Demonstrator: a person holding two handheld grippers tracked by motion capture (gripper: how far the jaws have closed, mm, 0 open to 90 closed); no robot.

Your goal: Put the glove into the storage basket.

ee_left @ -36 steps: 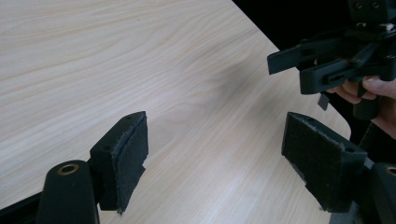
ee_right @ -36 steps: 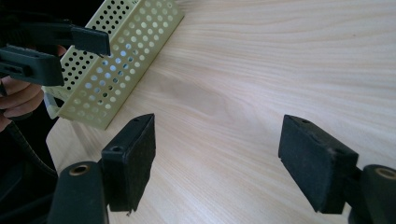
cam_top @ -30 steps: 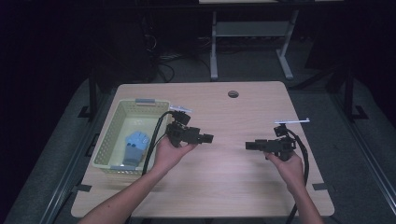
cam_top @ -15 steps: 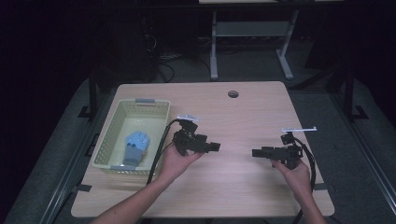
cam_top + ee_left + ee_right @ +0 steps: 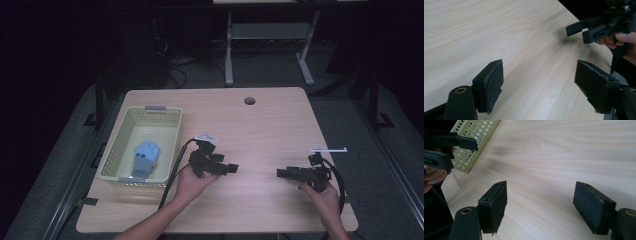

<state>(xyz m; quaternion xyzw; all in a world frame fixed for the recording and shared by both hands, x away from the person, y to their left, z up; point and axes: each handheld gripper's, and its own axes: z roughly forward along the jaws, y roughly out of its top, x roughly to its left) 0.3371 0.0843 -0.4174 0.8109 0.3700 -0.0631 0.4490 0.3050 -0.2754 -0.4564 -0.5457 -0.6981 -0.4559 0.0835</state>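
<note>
Grippers empty; basket holds cloth.

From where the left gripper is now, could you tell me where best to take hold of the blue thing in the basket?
The blue thing lies flat on the floor of the yellow basket, long axis running front to back. I would bring the left gripper down from above, since the walls block the sides, and probably close across its narrower grey near end.

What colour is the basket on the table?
The basket is pale yellow-green with small holes in its walls, clearest in the high view.
</note>
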